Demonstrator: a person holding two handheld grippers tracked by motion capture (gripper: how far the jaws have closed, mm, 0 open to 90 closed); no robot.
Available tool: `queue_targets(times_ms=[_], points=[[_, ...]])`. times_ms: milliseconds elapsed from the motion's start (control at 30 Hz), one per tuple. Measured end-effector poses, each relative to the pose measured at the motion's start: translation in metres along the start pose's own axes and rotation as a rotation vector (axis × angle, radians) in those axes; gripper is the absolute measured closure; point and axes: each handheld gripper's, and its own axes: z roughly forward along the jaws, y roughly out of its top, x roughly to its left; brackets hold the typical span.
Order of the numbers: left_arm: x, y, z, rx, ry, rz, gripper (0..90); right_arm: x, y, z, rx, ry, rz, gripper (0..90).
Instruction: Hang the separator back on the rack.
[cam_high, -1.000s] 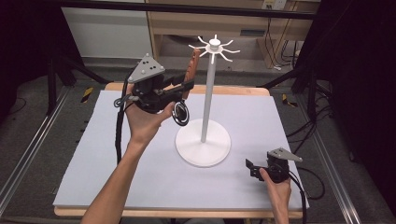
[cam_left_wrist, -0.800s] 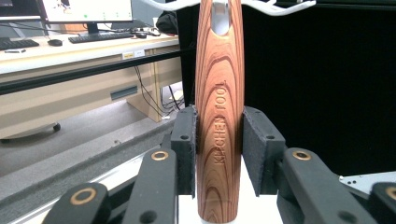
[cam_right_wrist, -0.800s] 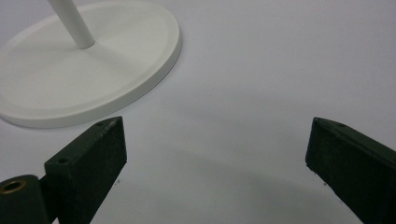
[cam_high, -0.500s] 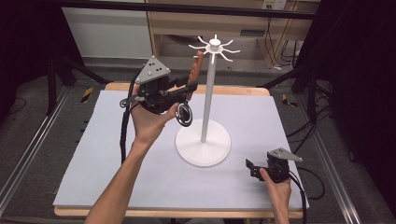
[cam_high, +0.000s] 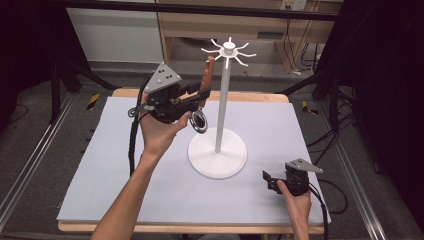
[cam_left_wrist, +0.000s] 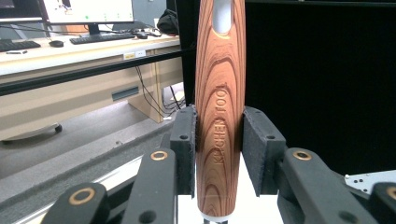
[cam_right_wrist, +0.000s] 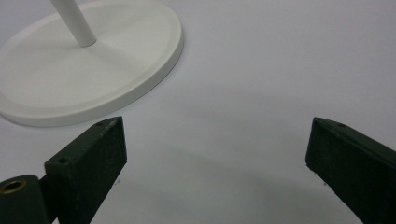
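A kitchen tool with a brown wooden handle (cam_high: 207, 75) (cam_left_wrist: 219, 116) and a round metal head (cam_high: 199, 121) is held upright above the table's far left. My left gripper (cam_high: 200, 97) (cam_left_wrist: 219, 144) is shut on the handle, with a pad pressed against each side. The handle's top sits just left of the hooks (cam_high: 228, 50) that crown a white stand (cam_high: 222, 100) in the middle of the mat. My right gripper (cam_high: 267, 180) (cam_right_wrist: 215, 154) rests low at the front right. It is open, with nothing between its jaws, and points toward the stand's round base (cam_right_wrist: 88, 84).
A pale grey mat (cam_high: 125, 175) covers the wooden table. The stand's wide base (cam_high: 217, 160) sits at its centre. Metal rails run along the floor on both sides, and a wooden shelf unit (cam_high: 300, 20) stands behind the table.
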Motion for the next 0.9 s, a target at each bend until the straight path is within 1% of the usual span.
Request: queue_targets(times_ms=[167,267,433,700,900], points=[[0.000,0.000,0.002,-0.007,-0.002,-0.008,66.5,0.000,0.000,0.000,0.000,0.001,0.000,5.8],[0.001,0.000,0.004,-0.003,-0.001,-0.004,66.3,0.000,0.000,0.000,0.000,0.001,0.001,5.8],[0.003,-0.001,0.004,-0.001,0.004,-0.009,64.3,0.000,0.000,0.000,0.001,0.001,-0.001,5.8],[0.004,-0.002,-0.001,0.001,-0.001,-0.003,60.6,0.000,0.000,0.000,0.003,0.001,-0.001,5.8],[0.005,-0.011,-0.008,0.016,0.000,0.008,56.8,-0.001,0.000,-0.001,0.001,0.000,-0.003,5.8]])
